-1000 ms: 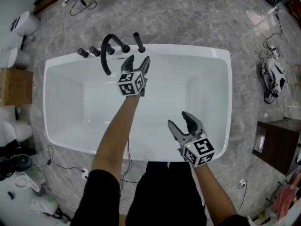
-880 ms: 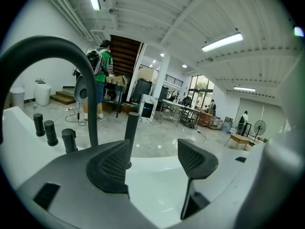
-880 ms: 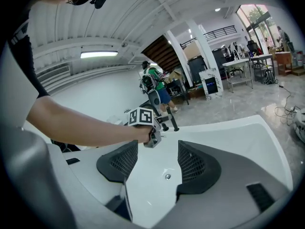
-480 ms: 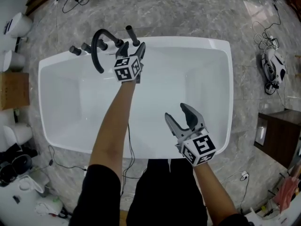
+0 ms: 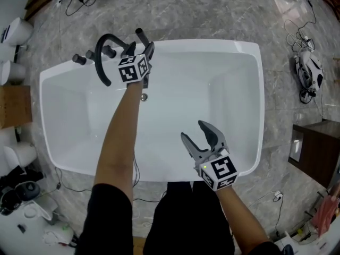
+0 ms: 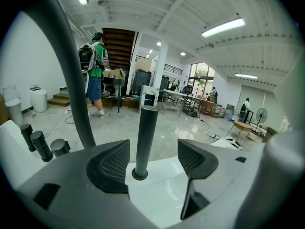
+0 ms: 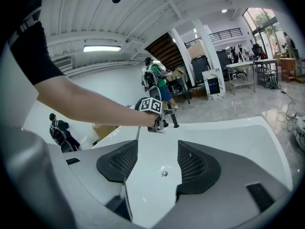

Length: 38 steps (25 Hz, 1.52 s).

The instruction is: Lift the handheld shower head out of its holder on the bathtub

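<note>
Now the left gripper [image 6: 153, 159] brackets the upright shower head [image 6: 146, 128], jaws apart, gripping nothing; next: squeeze, lift straight.

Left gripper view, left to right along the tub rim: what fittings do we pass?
Three black knobs → curved spout → upright handheld shower head.
</note>
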### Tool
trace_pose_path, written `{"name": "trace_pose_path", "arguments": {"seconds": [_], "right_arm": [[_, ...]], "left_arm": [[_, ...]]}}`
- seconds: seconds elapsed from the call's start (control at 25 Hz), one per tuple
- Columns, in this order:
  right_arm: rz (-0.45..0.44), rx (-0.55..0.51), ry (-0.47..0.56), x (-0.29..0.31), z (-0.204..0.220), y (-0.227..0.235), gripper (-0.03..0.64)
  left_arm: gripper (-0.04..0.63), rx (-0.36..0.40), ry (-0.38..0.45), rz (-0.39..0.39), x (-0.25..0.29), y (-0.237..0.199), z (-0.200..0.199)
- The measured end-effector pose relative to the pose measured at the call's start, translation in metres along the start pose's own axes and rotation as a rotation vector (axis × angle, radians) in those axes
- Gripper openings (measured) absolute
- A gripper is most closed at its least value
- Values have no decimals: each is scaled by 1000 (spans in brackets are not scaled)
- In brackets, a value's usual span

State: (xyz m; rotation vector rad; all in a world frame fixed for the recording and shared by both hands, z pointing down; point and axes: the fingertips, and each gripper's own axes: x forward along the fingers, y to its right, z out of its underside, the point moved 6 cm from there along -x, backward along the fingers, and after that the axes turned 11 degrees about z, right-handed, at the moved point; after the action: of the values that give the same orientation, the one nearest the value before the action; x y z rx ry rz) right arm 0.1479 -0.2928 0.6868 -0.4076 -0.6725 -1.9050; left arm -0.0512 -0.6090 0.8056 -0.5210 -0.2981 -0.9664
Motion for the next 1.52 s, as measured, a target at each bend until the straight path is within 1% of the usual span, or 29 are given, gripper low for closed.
{"name": "trace_pose_path", "arguments": {"seconds": [0.12, 0.32, 0.44, 0.56, 0.68, 0.72, 0.76, 0.8, 0.84, 0.96, 1.0, 1.04, 1.2, 1.32, 1.44, 1.52], "right_arm": [[-25, -4, -20, 0, 10, -10, 235], [-68, -41, -55, -2, 23, -23, 235], [-64, -43, -56, 2, 23, -20, 235], [-51, -19, -41, 5, 22, -15, 235], [-39, -7, -42, 2, 24, -10, 235], [-34, -7, -45, 1, 25, -8, 235], [-29, -8, -49, 1, 26, -6, 235], [-26, -9, -52, 1, 28, -4, 235], [-24, -10, -55, 1, 29, -4, 235], [-17, 3, -60, 1, 35, -1, 235], [-12, 6, -60, 2, 36, 1, 235], [-7, 6, -60, 2, 36, 5, 235], [12, 7, -62, -2, 37, 15, 235], [47, 12, -34, -3, 32, 20, 235], [125, 77, 26, 1, 25, 29, 230], [146, 127, 35, 4, 22, 31, 230]], "left_arm": [[290, -10, -22, -1, 6, -5, 3], [290, -28, -6, -1, 18, -13, -1], [290, -17, -18, 2, 27, -15, -4], [290, 0, -31, 10, 34, -15, -6], [290, 7, -63, 2, 40, -16, -3], [284, 3, -83, -4, 43, -16, -1], [259, 1, -103, -11, 47, -16, 1], [252, 2, -114, -16, 50, -18, 1], [242, 4, -116, -21, 51, -20, 1], [183, 3, -100, -32, 52, -27, 2], [155, 2, -93, -36, 52, -28, 2], [143, 4, -87, -39, 53, -29, 2], [129, 48, -103, -58, 53, -27, 8], [130, 45, -96, -62, 52, -25, 9], [130, 51, -125, -75, 46, -23, 11], [130, 39, -138, -100, 39, -23, 12]]}}
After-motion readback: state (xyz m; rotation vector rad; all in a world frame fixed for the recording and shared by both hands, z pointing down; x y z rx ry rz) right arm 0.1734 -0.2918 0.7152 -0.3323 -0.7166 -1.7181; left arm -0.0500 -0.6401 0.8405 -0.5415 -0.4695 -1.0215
